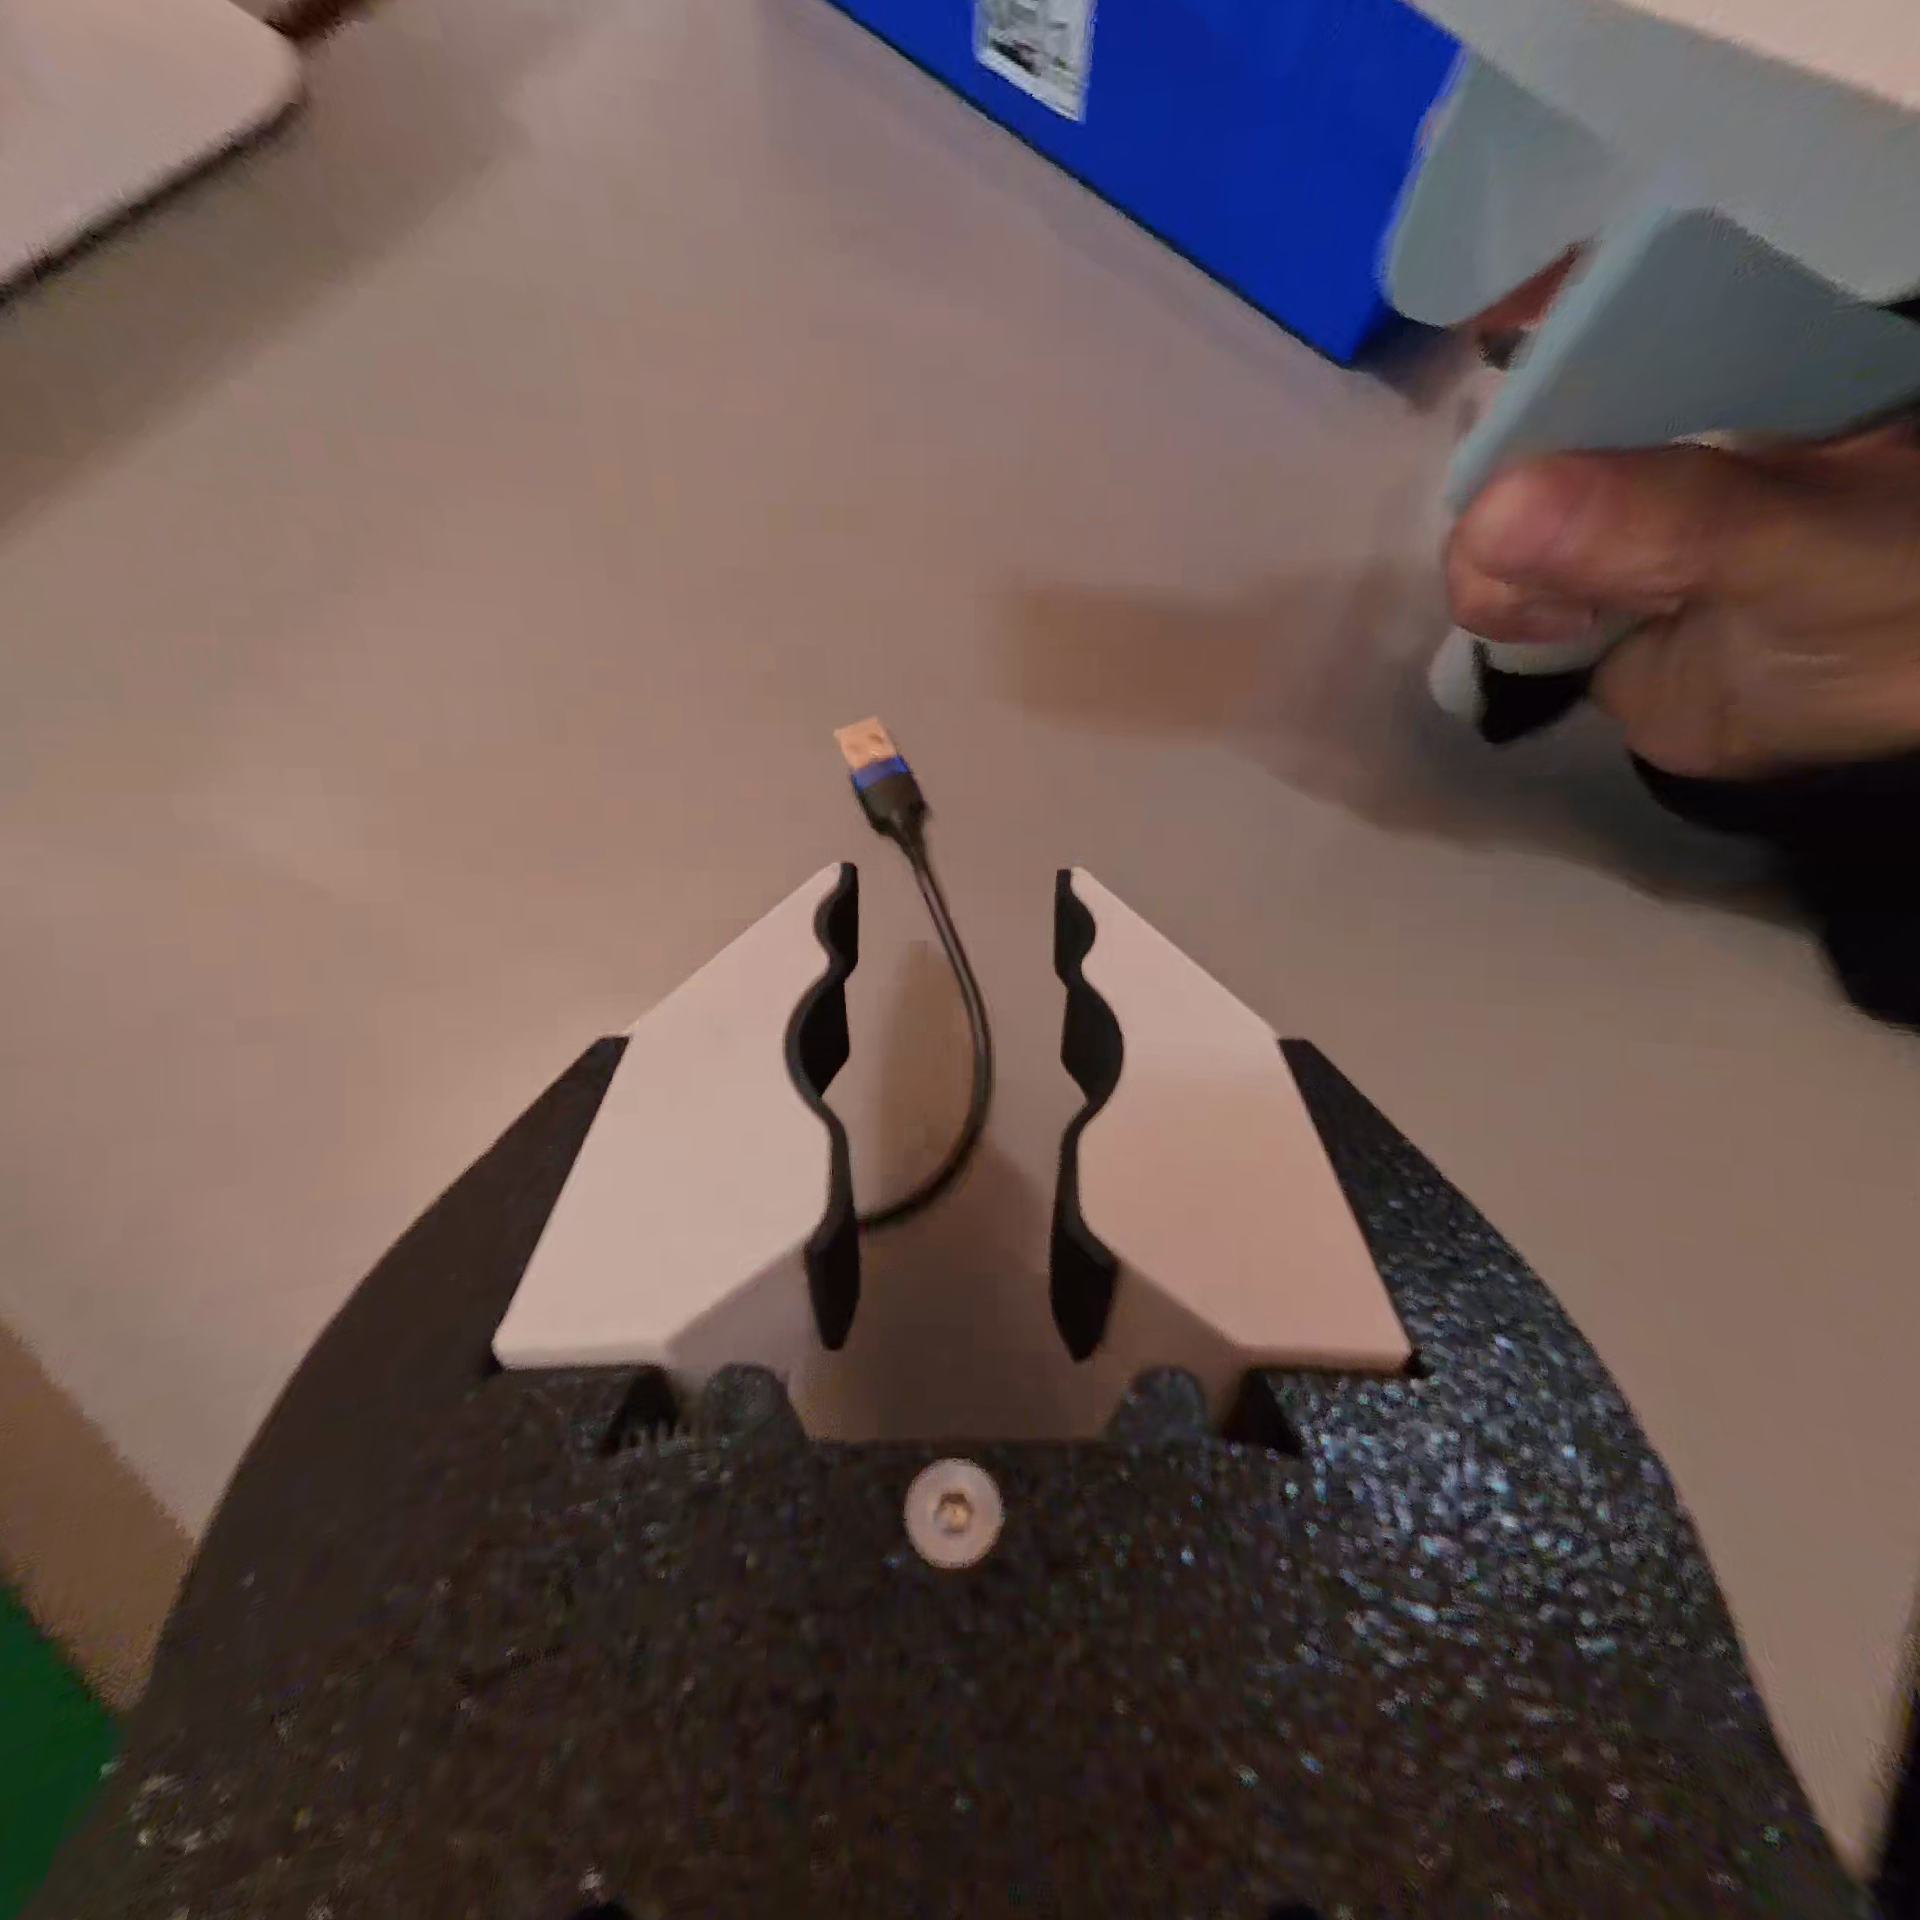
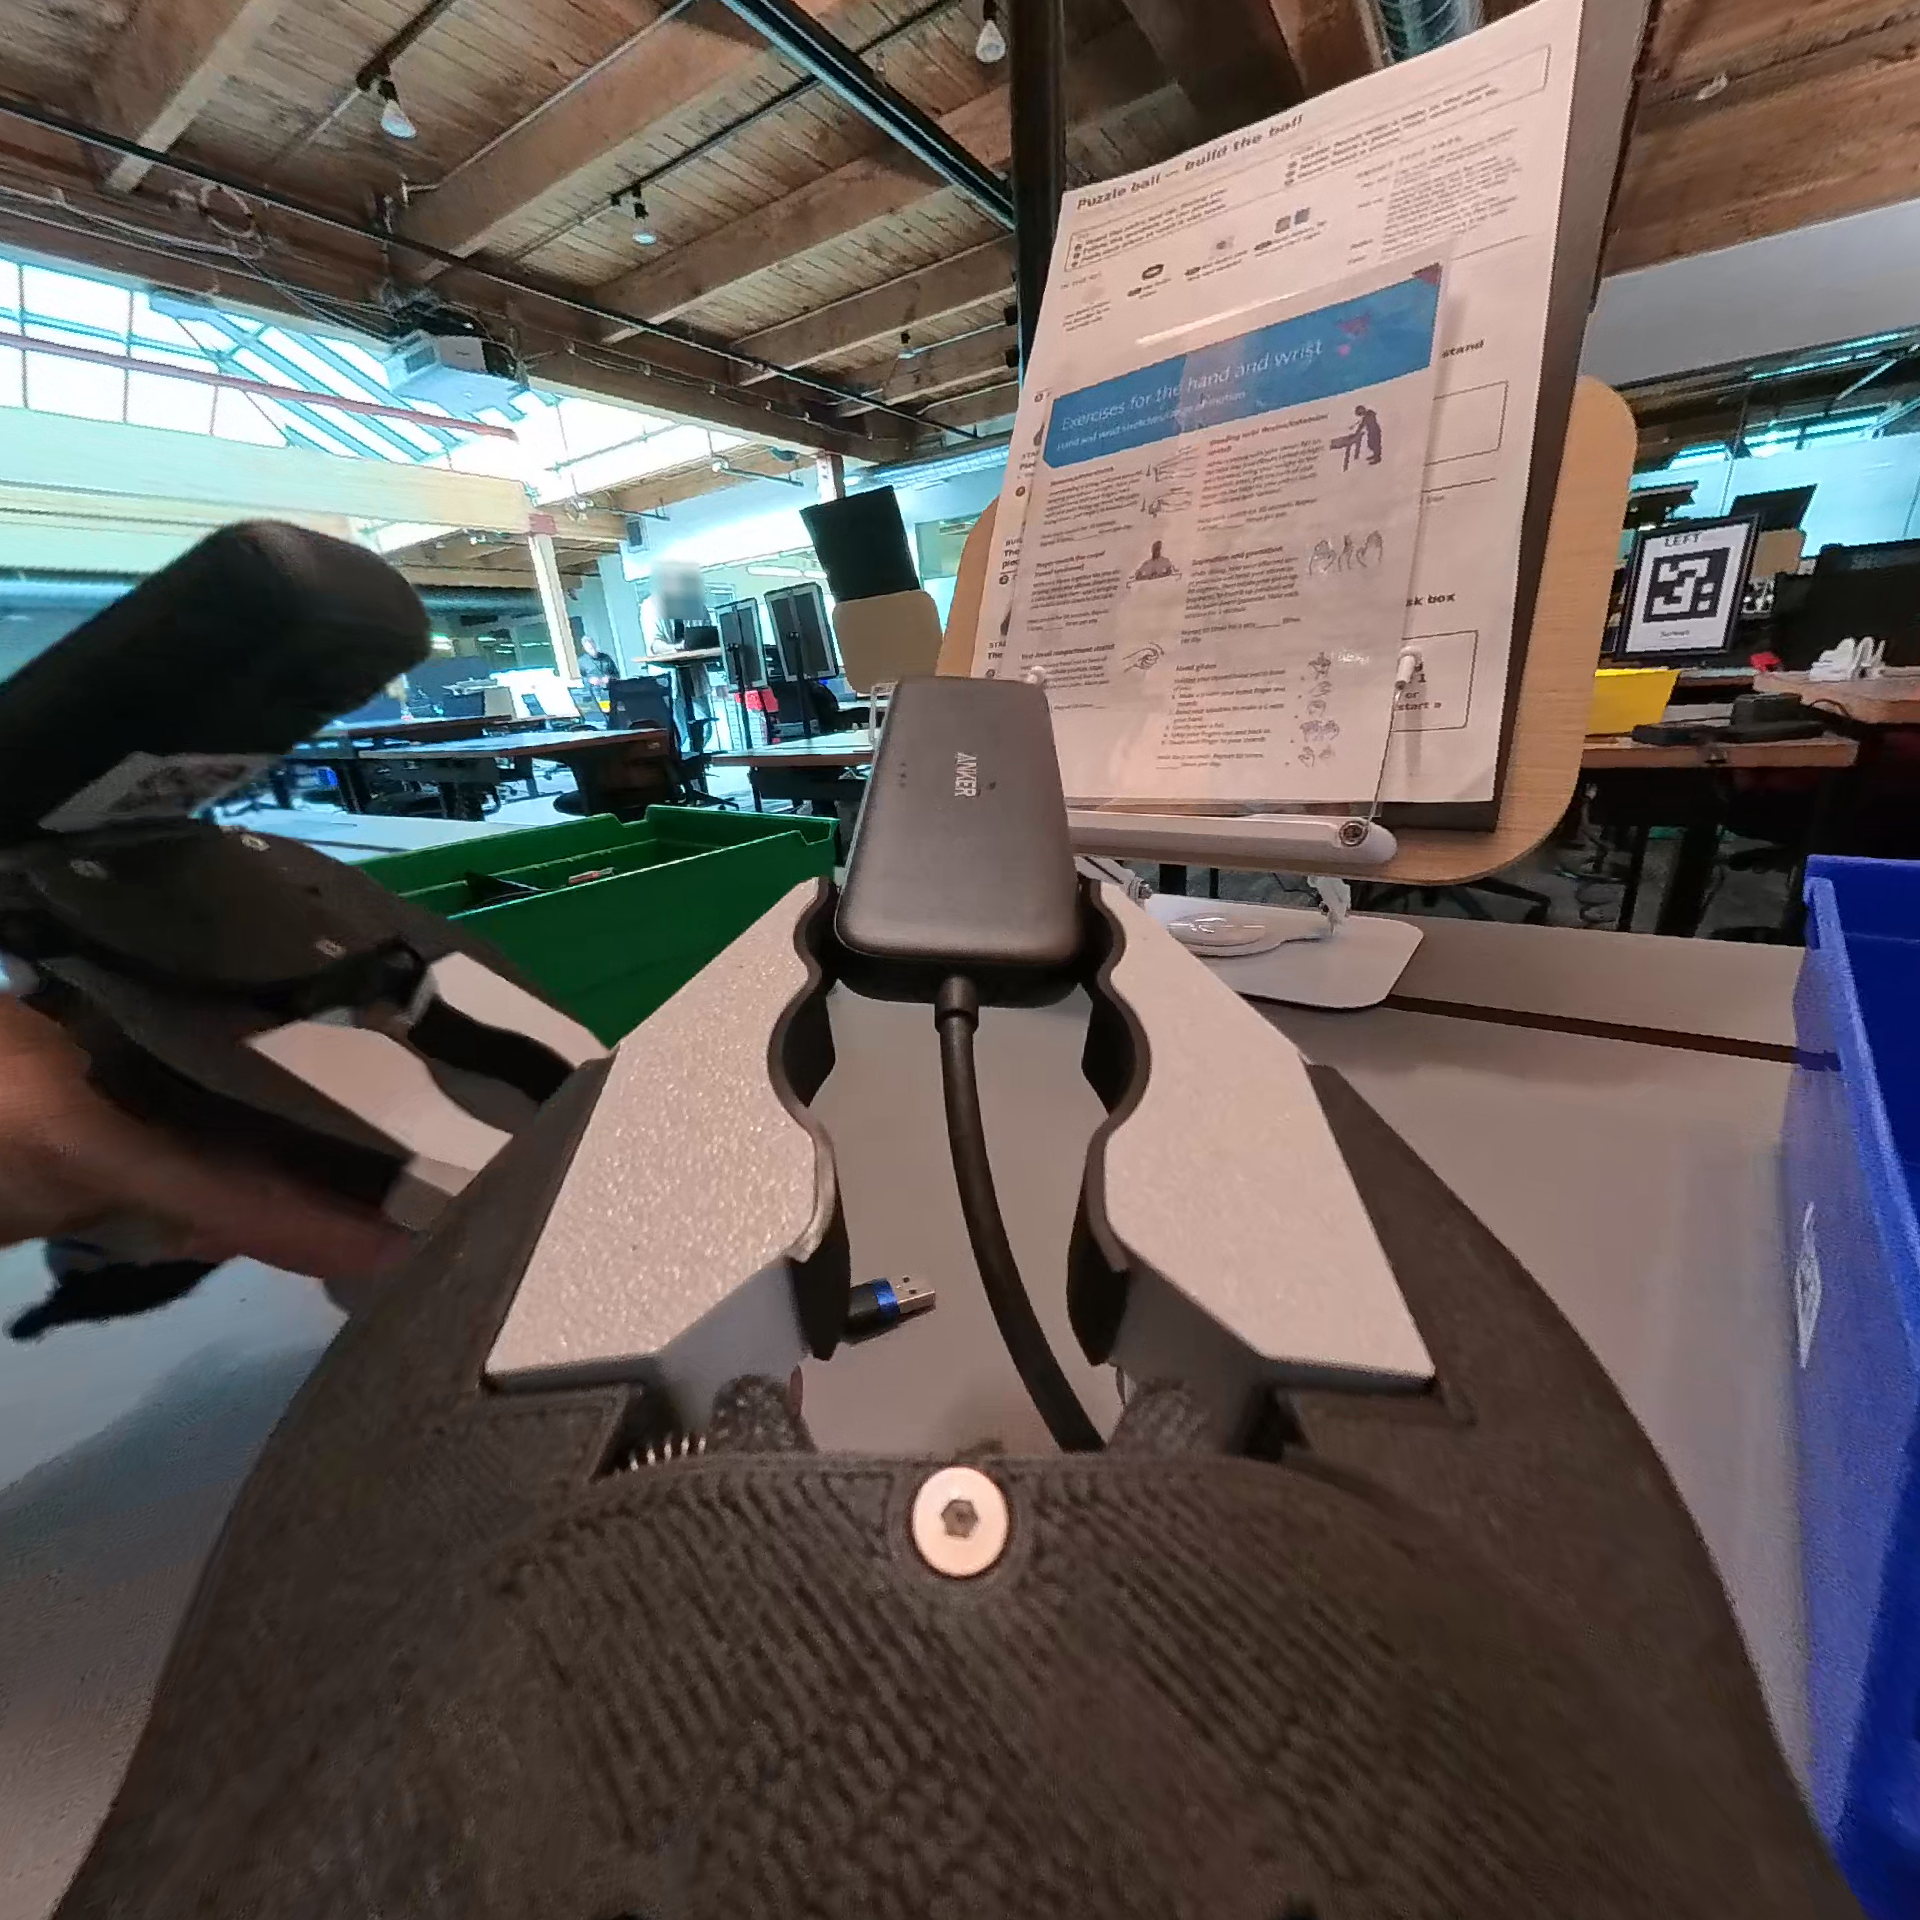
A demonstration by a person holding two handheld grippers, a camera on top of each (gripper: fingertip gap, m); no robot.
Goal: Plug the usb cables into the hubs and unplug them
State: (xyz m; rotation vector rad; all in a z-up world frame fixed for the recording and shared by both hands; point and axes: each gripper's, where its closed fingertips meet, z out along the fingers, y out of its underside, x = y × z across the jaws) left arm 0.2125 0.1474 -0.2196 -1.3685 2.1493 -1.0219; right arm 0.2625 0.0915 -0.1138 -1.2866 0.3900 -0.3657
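USB plug flat on the grey surface, metal tip pointing away from the left gripper, thin black lead curving back between its jaws. Jaws moderately open there, gripping nothing, angled down over the lead. Beyond the plug, blue box at the far side. Black hub standing on end, long axis up, pinched at its lower end by the right gripper, its thick cable trailing down toward the surface.

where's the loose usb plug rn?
Left wrist view: USB plug lies on the grey table, just ahead of the open left gripper, its cable running back between the fingers.
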